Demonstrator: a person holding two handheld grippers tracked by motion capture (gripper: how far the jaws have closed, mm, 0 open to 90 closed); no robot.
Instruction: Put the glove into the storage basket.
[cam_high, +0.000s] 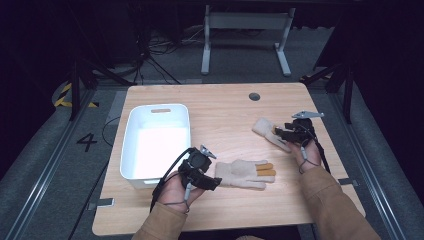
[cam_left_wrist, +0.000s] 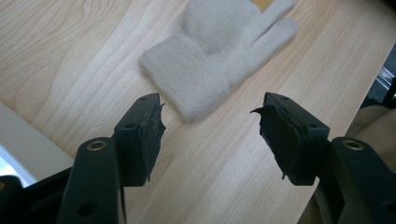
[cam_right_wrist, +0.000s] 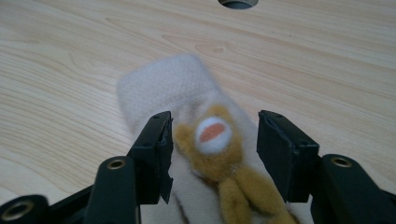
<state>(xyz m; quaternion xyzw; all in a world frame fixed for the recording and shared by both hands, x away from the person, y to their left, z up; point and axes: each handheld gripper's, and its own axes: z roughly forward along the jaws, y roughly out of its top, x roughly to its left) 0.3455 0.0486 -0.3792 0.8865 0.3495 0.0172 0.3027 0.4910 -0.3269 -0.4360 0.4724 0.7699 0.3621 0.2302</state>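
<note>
Two cream knitted gloves lie on the wooden table (cam_high: 225, 115). The near glove (cam_high: 245, 174) (cam_left_wrist: 215, 51) lies flat with orange fingertips pointing right. My left gripper (cam_high: 216, 182) (cam_left_wrist: 210, 135) is open just short of its cuff, jaws wide apart with only bare wood between them. The far glove (cam_high: 267, 131) (cam_right_wrist: 187, 98) carries a tan plush bear (cam_right_wrist: 217, 149) with a white muzzle. My right gripper (cam_high: 279, 131) (cam_right_wrist: 214, 156) is open over this glove, one jaw on each side of the bear, not closed on it.
A white plastic bin (cam_high: 157, 142) stands at the table's left, close to my left hand. A round cable hole (cam_high: 254, 96) (cam_right_wrist: 238, 3) sits near the far edge. Beyond the table are a desk frame (cam_high: 245, 35) and floor cables.
</note>
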